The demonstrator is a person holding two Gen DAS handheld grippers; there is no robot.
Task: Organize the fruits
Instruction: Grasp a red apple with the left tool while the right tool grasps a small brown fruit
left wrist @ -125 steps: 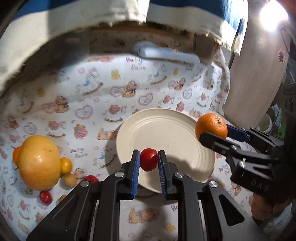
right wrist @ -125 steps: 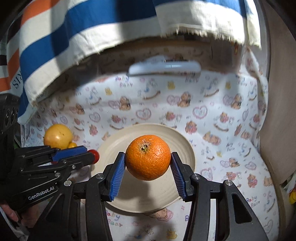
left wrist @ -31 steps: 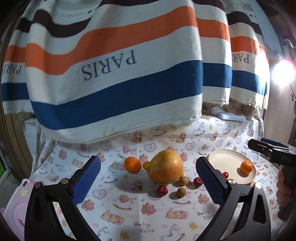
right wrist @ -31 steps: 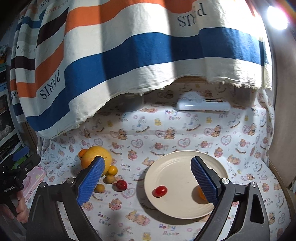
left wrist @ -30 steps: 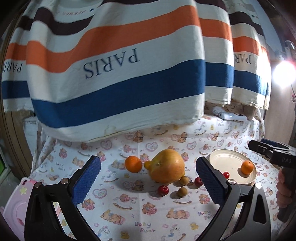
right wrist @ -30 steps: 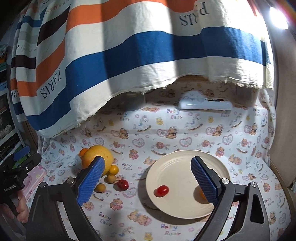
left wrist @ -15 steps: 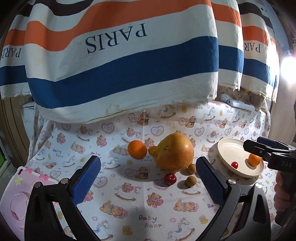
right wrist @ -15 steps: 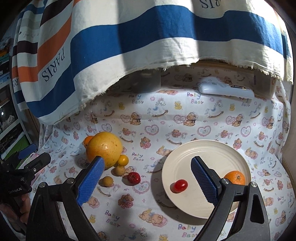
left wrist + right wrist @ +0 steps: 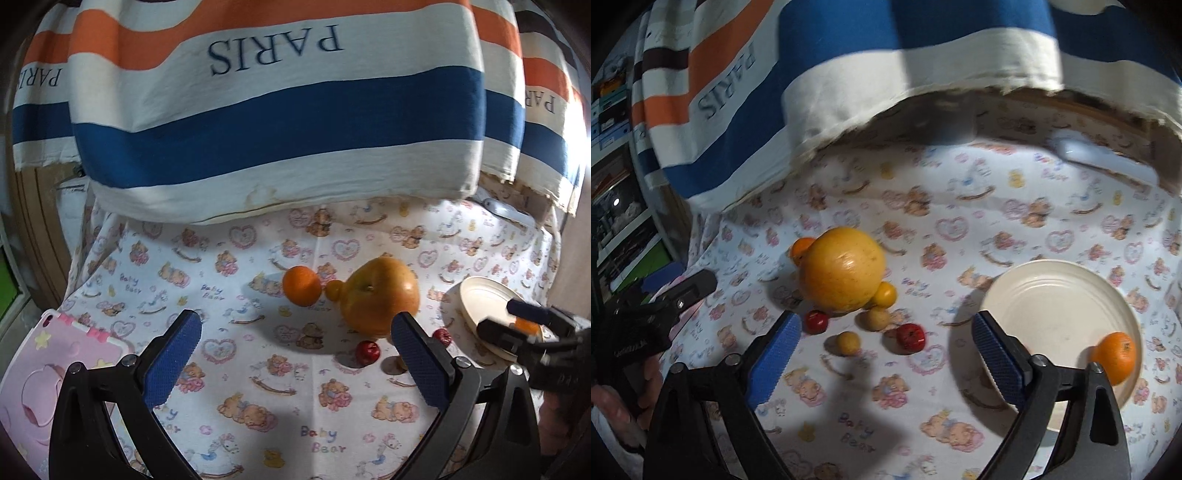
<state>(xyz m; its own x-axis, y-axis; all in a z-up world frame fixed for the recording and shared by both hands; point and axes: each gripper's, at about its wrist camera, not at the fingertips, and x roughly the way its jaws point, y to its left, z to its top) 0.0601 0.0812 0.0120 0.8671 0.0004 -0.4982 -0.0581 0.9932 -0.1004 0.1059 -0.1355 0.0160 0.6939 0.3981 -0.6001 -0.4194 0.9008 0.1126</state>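
One orange (image 9: 1115,356) sits on the cream plate (image 9: 1060,295) at its near right rim; the cherry tomato, if it is on the plate, can't be seen, likely hidden behind the right tongs' pad. Rest of the fruit is loose on the teddy-print tabletop cloth (image 9: 960,229), left of the plate: big grapefruit (image 9: 842,273), second orange (image 9: 301,285) tucked behind it, a small yellow fruit (image 9: 885,294) touching the grapefruit, two tan round fruits (image 9: 875,318) (image 9: 848,342) and two small red fruits (image 9: 910,336) (image 9: 817,322) just in front. Right tongs (image 9: 886,354) released, nothing between the pads, though the jaws have just been closing a bit; the nearer tan fruit and the right-hand red one lie just ahead of the gap, slightly down-forward, so my guess is one of those is next. Round fruit, no long axis to fuss over. Left tongs (image 9: 295,358) also released and empty, wide apart, aimed at the cluster from the other side; the grapefruit and the first orange's twin lie ahead, grapefruit off toward its right pad. Right hand looks nearer to the small fruits and to the plate; left hand nearer to the far orange. A striped PARIS towel (image 9: 273,110) hangs behind, a pink case (image 9: 44,380) at the tabletop's left edge, a white remote-like thing (image 9: 1100,153) at the back.
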